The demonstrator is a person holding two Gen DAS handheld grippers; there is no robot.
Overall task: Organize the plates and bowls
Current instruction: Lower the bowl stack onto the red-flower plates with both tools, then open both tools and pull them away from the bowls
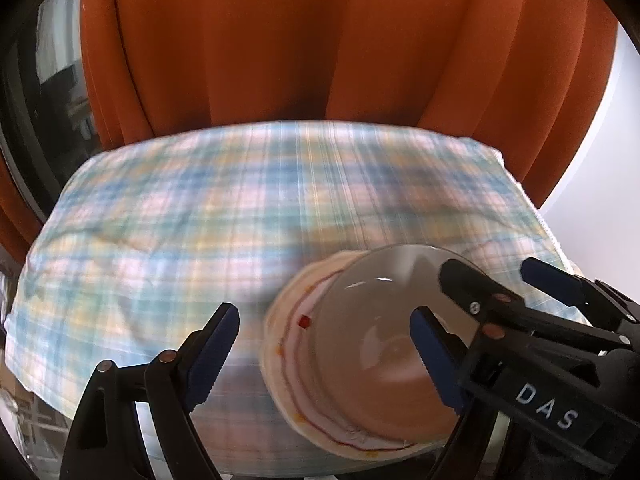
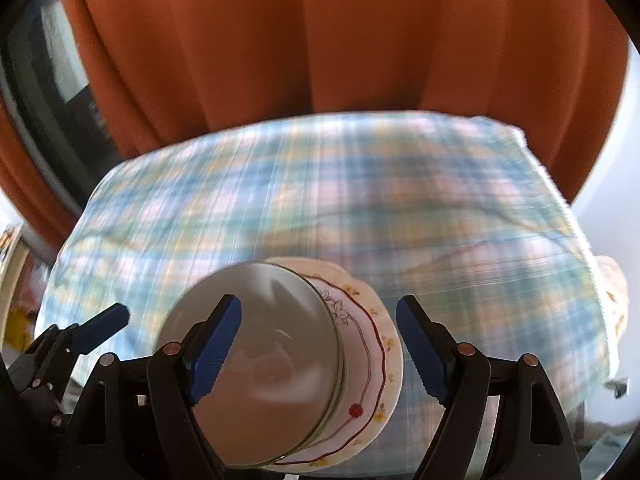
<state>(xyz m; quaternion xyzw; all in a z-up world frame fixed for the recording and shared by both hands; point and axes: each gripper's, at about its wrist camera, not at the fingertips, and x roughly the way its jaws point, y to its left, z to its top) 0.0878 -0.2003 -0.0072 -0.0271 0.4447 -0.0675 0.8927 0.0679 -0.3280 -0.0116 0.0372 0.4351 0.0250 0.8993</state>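
A clear greyish glass bowl (image 1: 372,320) (image 2: 276,320) sits on a stack of floral plates (image 1: 286,332) (image 2: 372,344) with a dark red rim line, near the front of a plaid-clothed table (image 1: 180,220) (image 2: 460,220). My left gripper (image 1: 326,340) hangs open above the stack; its right finger overlaps the bowl in the picture, and no pad presses on it. My right gripper (image 2: 320,332) is open too, its left finger over the bowl and its right finger beyond the plates' rim. The right gripper (image 1: 496,276) shows at the right of the left wrist view. One left fingertip (image 2: 114,316) shows in the right wrist view.
Orange curtains (image 1: 320,40) (image 2: 340,40) hang behind the table's far edge. A dark window (image 1: 52,88) lies to the left and a pale wall (image 1: 600,140) to the right. The plaid cloth spreads wide beyond and left of the stack. Both views are motion-blurred.
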